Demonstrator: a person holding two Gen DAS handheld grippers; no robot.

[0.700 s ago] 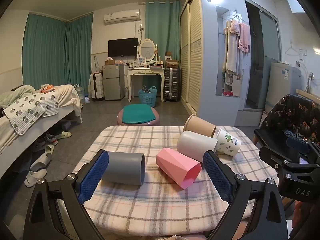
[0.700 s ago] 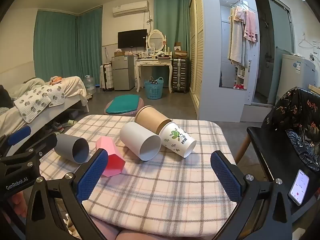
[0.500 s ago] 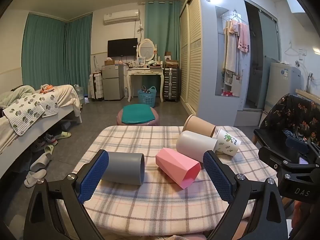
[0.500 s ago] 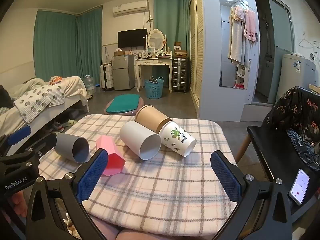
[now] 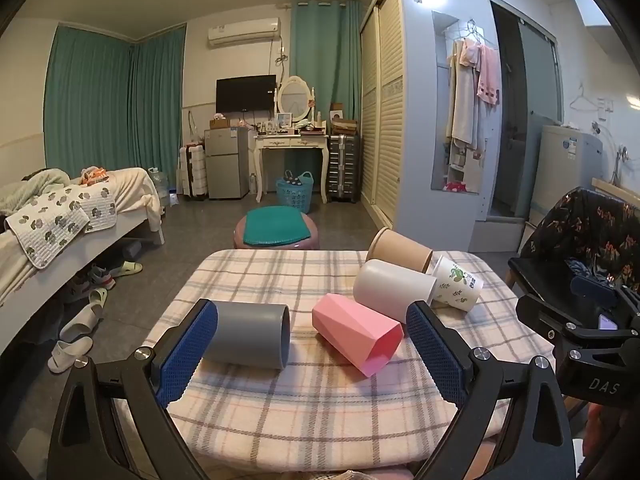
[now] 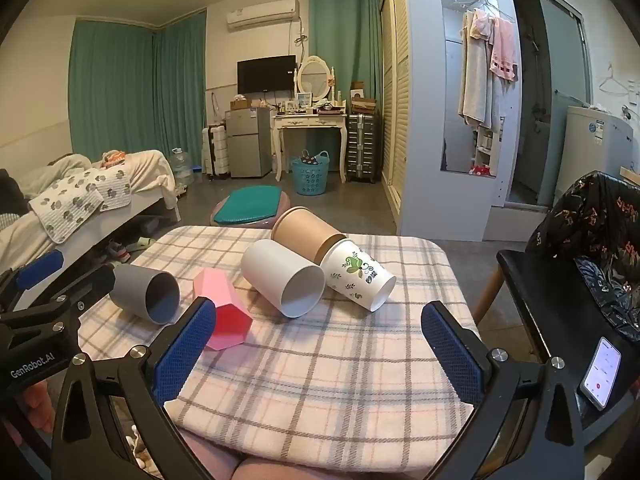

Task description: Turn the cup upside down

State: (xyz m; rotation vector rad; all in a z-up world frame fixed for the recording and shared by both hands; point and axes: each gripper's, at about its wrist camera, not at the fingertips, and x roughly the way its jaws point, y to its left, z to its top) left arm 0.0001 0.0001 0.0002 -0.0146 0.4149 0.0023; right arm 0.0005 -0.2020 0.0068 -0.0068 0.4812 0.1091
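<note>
Here, near the table's (image 5: pixel 320 432) left edge: grey cup (image 5: pixel 250 336) on its side, long axis crosswise, mouth rightward, just ahead of left gripper (image 5: pixel 312 350), spread wide, holding nothing. Farther right: right gripper (image 6: pixel 316 350), equally wide, empty, well apart from that cup.

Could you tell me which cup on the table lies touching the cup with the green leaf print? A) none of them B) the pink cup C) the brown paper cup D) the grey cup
C: the brown paper cup lies against the leaf-print cup, far from the grey and pink ones.
</note>
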